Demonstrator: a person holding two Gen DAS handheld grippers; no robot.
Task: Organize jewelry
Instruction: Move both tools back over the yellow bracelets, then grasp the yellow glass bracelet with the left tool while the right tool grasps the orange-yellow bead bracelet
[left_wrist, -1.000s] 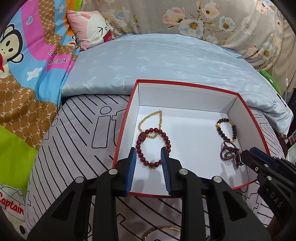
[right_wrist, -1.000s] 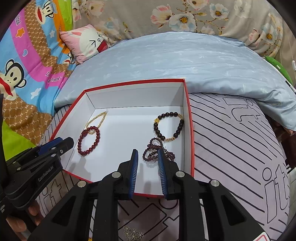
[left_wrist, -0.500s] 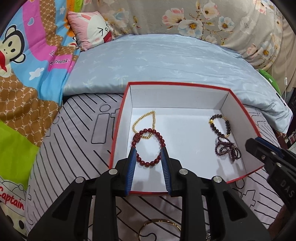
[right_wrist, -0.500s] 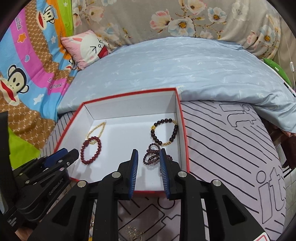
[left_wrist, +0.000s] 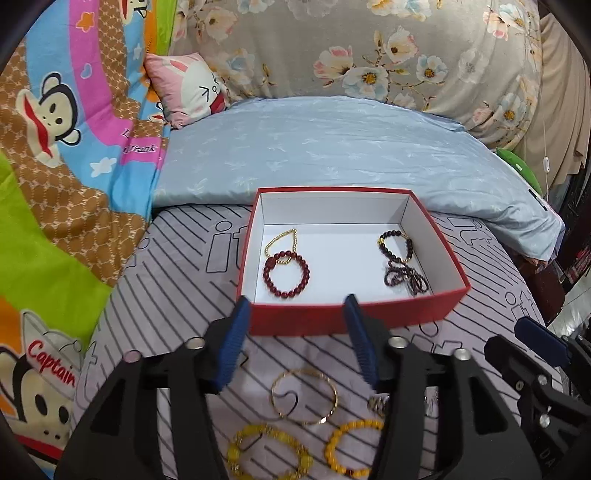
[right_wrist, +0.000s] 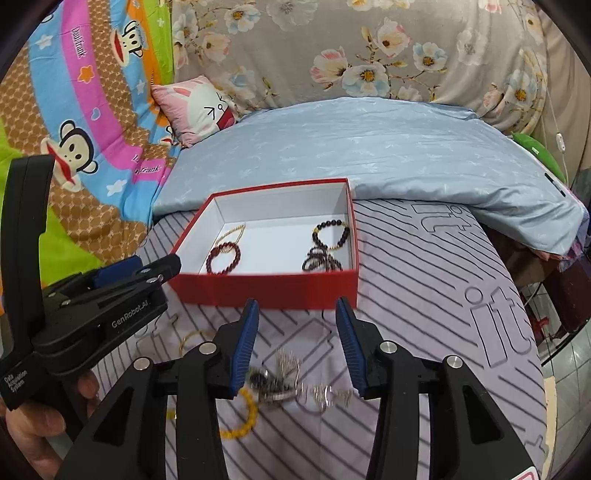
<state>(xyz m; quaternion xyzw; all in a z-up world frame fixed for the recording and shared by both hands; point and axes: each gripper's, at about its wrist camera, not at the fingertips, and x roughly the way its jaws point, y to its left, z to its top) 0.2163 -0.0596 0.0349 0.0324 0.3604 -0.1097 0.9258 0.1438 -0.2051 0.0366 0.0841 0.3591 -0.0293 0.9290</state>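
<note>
On the striped grey bedspread (left_wrist: 177, 302), the left gripper (left_wrist: 295, 339) hangs short of the red cardboard box with white lining (left_wrist: 347, 317); its jaws have just been opening and now stand spread, with nothing between them. Inside the box, at its left, a dark-red bead bracelet (left_wrist: 286, 274) overlaps a thin gold bead chain (left_wrist: 280, 242); at its right lie a dark bead bracelet with gold spacers (left_wrist: 396, 245) and a bunched purple bead strand (left_wrist: 406, 278).

Loose pieces wait on the bed in front of the box — a thin gold bangle (left_wrist: 304, 397), two yellow bead bracelets (left_wrist: 269, 456), then a tangle of silver pieces (right_wrist: 284, 378).

The right gripper (right_wrist: 297, 343) hovers above that tangle, its jaws likewise just opened and empty.

The step in hand looks like the reach for the next pieces. The next move calls for lowering each pair of jaws around one item — the bangle, the silver tangle — and closing gently.
</note>
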